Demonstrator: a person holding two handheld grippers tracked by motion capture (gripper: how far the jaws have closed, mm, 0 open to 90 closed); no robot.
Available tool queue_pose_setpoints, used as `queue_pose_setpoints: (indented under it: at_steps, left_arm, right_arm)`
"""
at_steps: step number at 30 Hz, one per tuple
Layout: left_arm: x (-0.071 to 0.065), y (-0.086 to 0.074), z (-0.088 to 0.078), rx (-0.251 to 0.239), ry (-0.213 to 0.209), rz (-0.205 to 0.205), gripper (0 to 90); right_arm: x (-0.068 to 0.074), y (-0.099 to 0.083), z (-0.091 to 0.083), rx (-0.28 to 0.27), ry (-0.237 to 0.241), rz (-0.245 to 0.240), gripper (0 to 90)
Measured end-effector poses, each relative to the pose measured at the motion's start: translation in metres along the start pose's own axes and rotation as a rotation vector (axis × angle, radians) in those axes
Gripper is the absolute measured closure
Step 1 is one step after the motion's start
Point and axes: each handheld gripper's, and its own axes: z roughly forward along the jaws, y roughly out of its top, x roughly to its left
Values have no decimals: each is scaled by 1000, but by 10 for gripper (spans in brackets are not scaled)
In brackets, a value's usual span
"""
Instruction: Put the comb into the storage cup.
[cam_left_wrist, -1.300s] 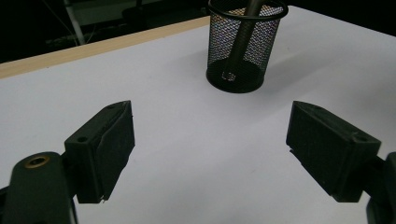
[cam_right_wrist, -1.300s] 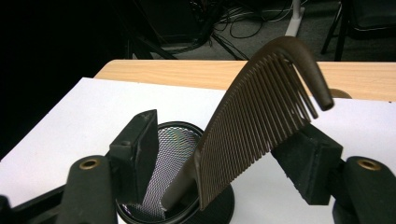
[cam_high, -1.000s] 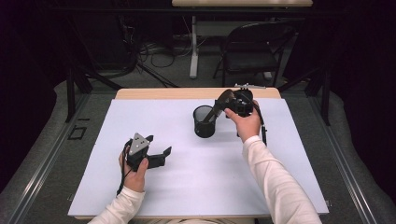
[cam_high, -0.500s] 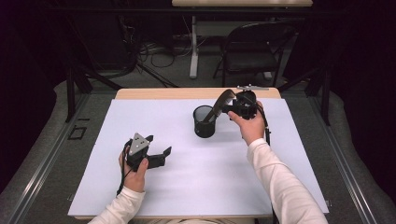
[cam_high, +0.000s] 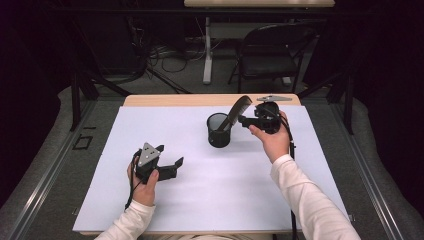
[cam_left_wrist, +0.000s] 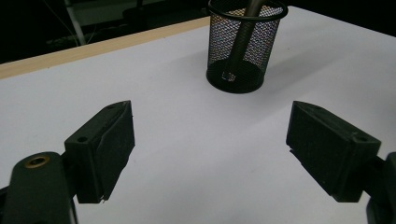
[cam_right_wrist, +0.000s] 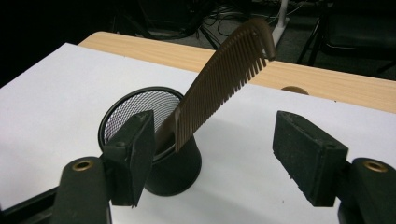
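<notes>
The brown plastic comb (cam_right_wrist: 219, 79) leans inside the black wire-mesh cup (cam_high: 219, 131), and the right gripper (cam_high: 246, 120), jaws apart and just opening beside the cup, could tip the cup by brushing the comb.

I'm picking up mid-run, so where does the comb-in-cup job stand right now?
Done, by the look of it: the comb stands handle-down in the mesh cup, leaning on its rim. In hand: nothing; the right gripper is open beside the comb, and the left gripper rests open on the white mat. Left: probably just pulling the right hand clear.
</notes>
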Motion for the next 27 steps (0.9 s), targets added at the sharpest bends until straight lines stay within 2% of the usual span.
queue_pose_setpoints:
  at_steps: [9,14,16,20,27]
  left_arm:
    - [0,0,0,-2,-2,-2,157]
    - [1,0,0,-2,-2,-6,157]
    - [1,0,0,-1,-2,-5,157]
    - [1,0,-1,-1,0,-5,157]
    - [2,0,-3,-8,-5,-12,157]
  right_arm:
    - [5,-11,-12,14,10,-33,289]
    - [10,-18,-20,3,28,-35,273]
    - [13,-21,-23,-6,28,-51,267]
    - [19,-26,-28,-17,46,-73,227]
    - [34,-35,-37,-10,50,-126,151]
